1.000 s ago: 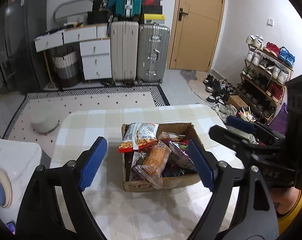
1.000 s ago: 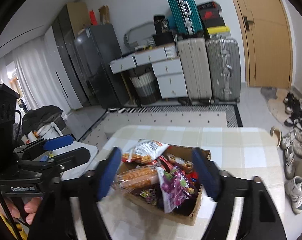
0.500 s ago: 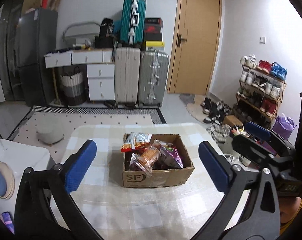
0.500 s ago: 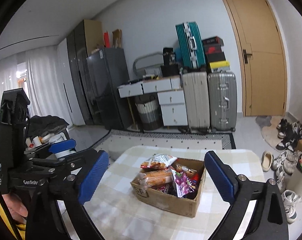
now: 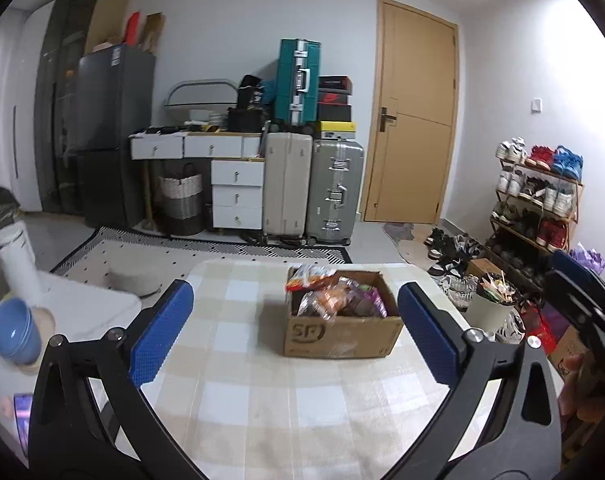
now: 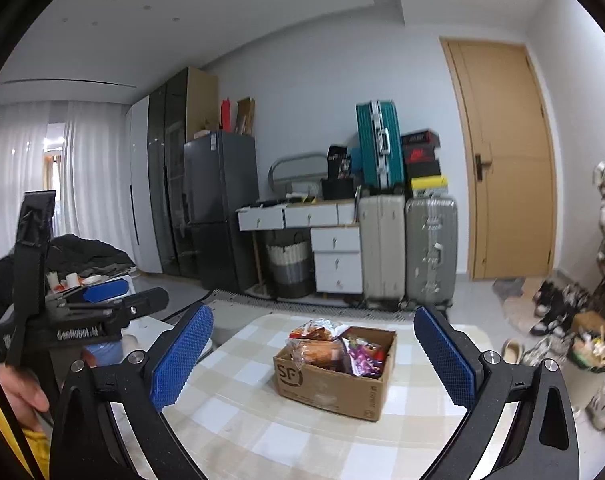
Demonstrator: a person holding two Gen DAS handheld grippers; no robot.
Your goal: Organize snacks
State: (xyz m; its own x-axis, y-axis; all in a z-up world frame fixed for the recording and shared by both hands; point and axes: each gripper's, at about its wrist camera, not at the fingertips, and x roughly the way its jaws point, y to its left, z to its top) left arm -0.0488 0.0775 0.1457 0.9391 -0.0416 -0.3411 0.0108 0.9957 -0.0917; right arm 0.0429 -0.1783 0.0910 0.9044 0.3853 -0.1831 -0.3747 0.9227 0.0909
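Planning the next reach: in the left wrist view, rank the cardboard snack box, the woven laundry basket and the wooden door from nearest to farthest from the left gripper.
1. Cardboard snack box: on the checked table, just ahead of the open left gripper.
2. Woven laundry basket: on the floor under the desk, far left.
3. Wooden door: back wall, right. Its lead over the basket is slim.

The snack packets (image 5: 334, 294) sit packed in the box (image 5: 338, 334), so lower ones are hidden and labels are too small to read. The surface (image 5: 262, 380) is cut off at the near edge.
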